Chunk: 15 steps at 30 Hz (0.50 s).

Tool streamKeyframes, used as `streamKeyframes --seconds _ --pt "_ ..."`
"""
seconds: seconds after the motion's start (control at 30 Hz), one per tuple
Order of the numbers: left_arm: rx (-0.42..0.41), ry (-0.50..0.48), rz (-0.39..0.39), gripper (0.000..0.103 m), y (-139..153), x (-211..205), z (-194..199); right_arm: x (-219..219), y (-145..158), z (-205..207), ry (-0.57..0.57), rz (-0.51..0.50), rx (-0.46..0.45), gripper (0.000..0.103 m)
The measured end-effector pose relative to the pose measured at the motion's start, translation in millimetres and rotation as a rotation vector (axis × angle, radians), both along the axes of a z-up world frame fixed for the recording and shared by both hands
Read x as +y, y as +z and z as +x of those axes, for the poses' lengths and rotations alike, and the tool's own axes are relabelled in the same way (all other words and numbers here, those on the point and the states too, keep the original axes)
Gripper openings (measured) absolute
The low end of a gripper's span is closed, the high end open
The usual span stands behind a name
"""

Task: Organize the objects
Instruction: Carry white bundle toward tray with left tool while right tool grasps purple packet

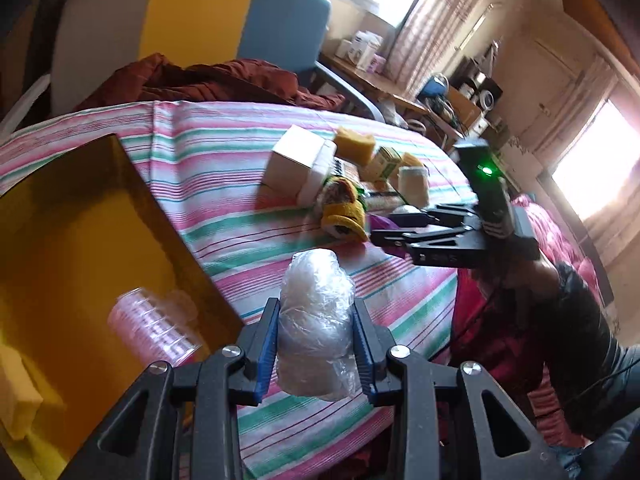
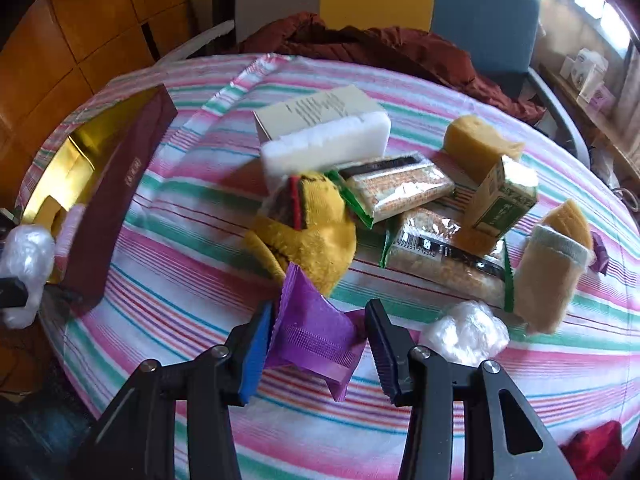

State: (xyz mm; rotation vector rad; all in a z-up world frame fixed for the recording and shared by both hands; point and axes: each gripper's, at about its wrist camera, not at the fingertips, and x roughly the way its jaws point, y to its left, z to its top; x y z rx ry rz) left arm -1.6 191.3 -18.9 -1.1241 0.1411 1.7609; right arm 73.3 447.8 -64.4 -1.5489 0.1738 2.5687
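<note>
Closest to us in the left wrist view, our left gripper (image 1: 316, 340) is clamped on a crumpled clear plastic bundle (image 1: 316, 320), its blue pads (image 1: 269, 344) pressing both sides, held above the striped tablecloth (image 1: 224, 216) near the edge of the gold-lined box (image 1: 72, 240). Inside that box we see a stack of clear cups (image 1: 154, 330) and a pale yellow block (image 1: 16, 392). Farther across the cloth lie a white carton (image 1: 294, 160), a yellow sponge (image 1: 354, 145) and a yellow sock roll (image 1: 344, 212). Our right gripper (image 1: 404, 236) reaches in from the right, a scrap of purple at its tips.

Through the right wrist view, our right gripper (image 2: 320, 344) has a purple wrapper (image 2: 316, 332) between its fingers; the left pad touches it, but we cannot tell if the jaws are fully clenched on it. Just beyond sits the yellow sock roll (image 2: 316, 232), then wrapped snack bars (image 2: 400, 190), a white foam block (image 2: 324, 150), a small green carton (image 2: 502, 200) and a tan sock (image 2: 552, 276). A second clear plastic wad (image 2: 466, 332) lies just right of the gripper. The maroon wall of the gold-lined box (image 2: 116, 196) stands at the left, with the held plastic bundle (image 2: 26, 276) beside it.
</note>
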Motion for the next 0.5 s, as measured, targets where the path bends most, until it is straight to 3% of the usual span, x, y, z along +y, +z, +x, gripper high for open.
streamKeyframes --seconds 0.23,0.5 --pt "-0.004 0.148 0.028 0.034 -0.3 -41.4 -18.4 -30.4 39.4 7.0 0.032 -0.017 0.117 0.047" --pt "0.052 0.37 0.0 0.034 6.9 -92.8 -59.6 -107.9 82.9 -31.0 0.217 -0.101 0.245 0.047"
